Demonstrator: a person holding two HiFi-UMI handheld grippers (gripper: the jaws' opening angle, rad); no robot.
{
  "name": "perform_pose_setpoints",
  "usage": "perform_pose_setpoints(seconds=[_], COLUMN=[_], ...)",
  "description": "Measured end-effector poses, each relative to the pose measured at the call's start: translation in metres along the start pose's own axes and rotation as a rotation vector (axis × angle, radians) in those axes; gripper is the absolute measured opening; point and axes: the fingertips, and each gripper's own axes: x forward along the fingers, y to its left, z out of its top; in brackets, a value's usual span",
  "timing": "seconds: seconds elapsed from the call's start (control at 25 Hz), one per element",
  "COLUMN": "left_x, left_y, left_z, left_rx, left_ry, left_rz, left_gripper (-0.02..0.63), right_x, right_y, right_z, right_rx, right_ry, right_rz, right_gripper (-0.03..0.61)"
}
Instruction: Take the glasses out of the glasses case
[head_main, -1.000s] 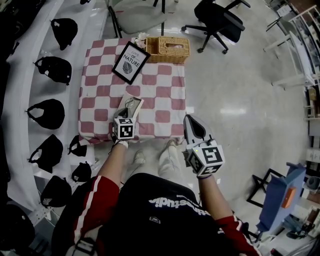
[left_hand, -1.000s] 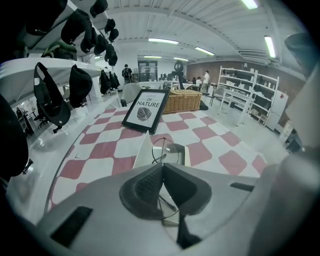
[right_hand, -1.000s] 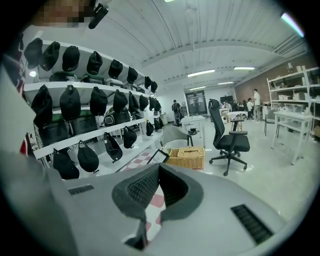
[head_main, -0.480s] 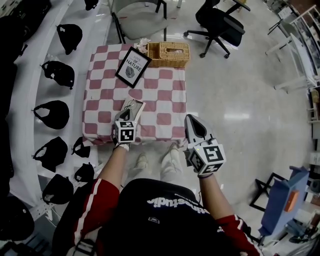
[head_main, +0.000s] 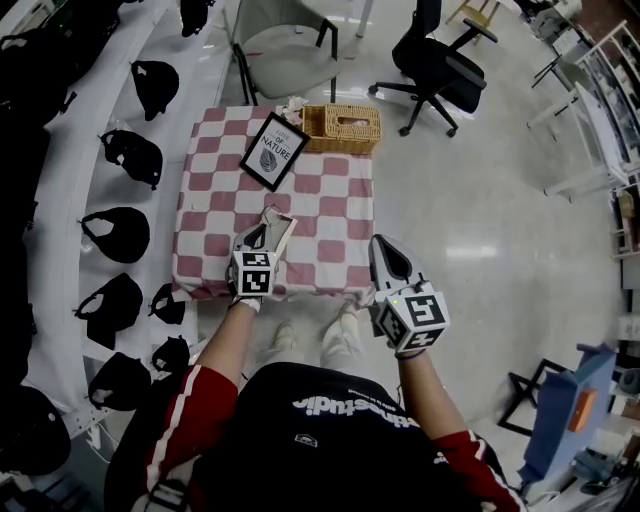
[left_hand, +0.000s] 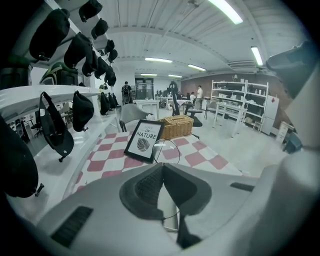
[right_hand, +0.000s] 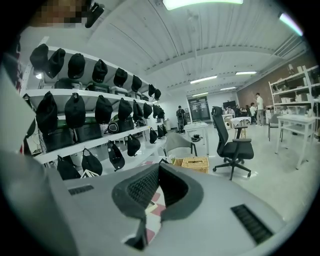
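Wire glasses (left_hand: 167, 151) in the open glasses case (head_main: 279, 226), long axis in line with your left tongs (head_main: 260, 236) | left tongs pinched together, seemingly on the glasses, at the case's near end | right tongs (head_main: 385, 250) closed, holding nothing, well right of the case.

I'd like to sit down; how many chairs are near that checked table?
2: a grey chair just beyond the table, at its far edge, and a black office chair further right. Others may be out of view.
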Motion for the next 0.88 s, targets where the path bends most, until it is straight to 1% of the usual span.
perform_pose_setpoints(seconds=[0.24, 0.68, 0.88], left_x=[-0.018, -0.056, -0.078], left_y=[-0.002, -0.005, -0.005], left_z=[0.020, 0.062, 0.087], left_rx=[0.010, 0.033, 0.044], left_ry=[-0.047, -0.164, -0.232], left_rz=[-0.026, -0.052, -0.061], left_gripper=[0.011, 0.011, 0.011], right_x=[-0.002, -0.013, -0.018], right_y=[0.010, 0.021, 0.029], right_z=[0.010, 0.030, 0.043], right_rx=[-0.010, -0.027, -0.041], right_ry=[-0.013, -0.063, -0.093], right_rz=[0.000, -0.015, -0.016], right_gripper=[0.003, 0.003, 0.003])
